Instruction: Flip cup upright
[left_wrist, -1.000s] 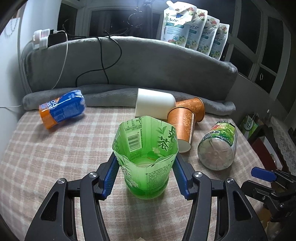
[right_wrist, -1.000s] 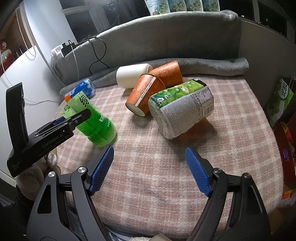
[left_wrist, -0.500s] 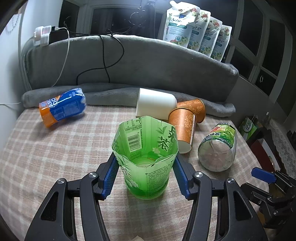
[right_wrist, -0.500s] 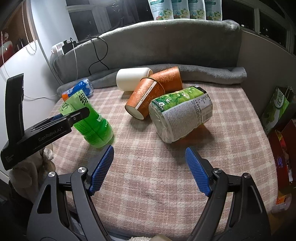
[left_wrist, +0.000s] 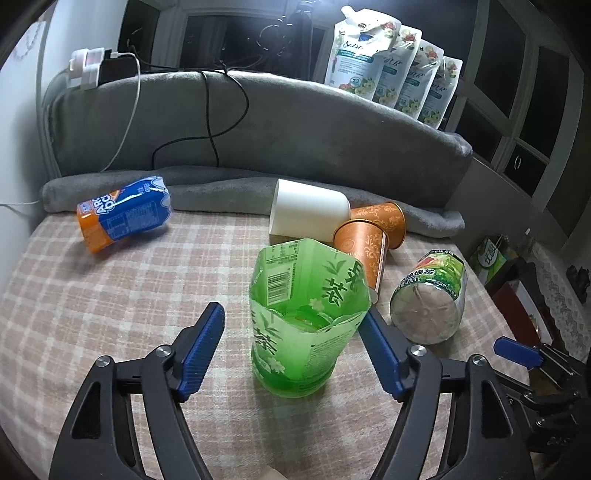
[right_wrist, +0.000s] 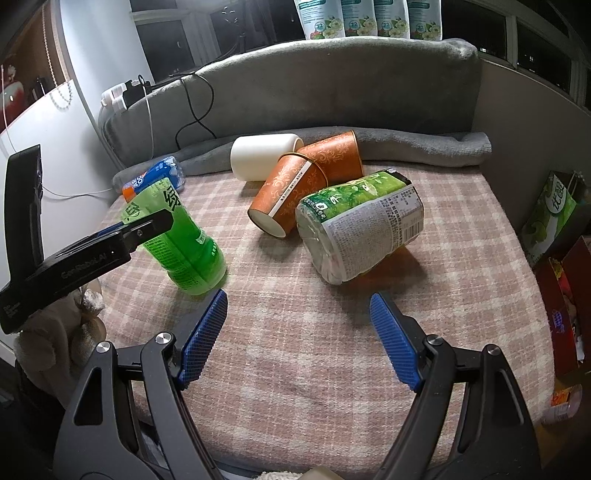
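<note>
Left claw (left_wrist: 291, 349): jaws spread, flanking the green cut-off plastic bottle cup (left_wrist: 308, 321), left pad apart from it. The cup stands upright, mouth up, near the front edge of the plaid-covered surface (left_wrist: 110, 295). Right claw (right_wrist: 297, 336): jaws spread, holding nothing, over the front edge.

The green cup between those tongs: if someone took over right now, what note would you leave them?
Left tongs: open, fingers either side of the green cup, just let go.
Right tongs: open, empty, above the checked cloth.
Done: green cup stands upright, mouth up.
Left: white cup, two orange cups, clear labelled cup and blue-orange cup all lie on their sides.
</note>
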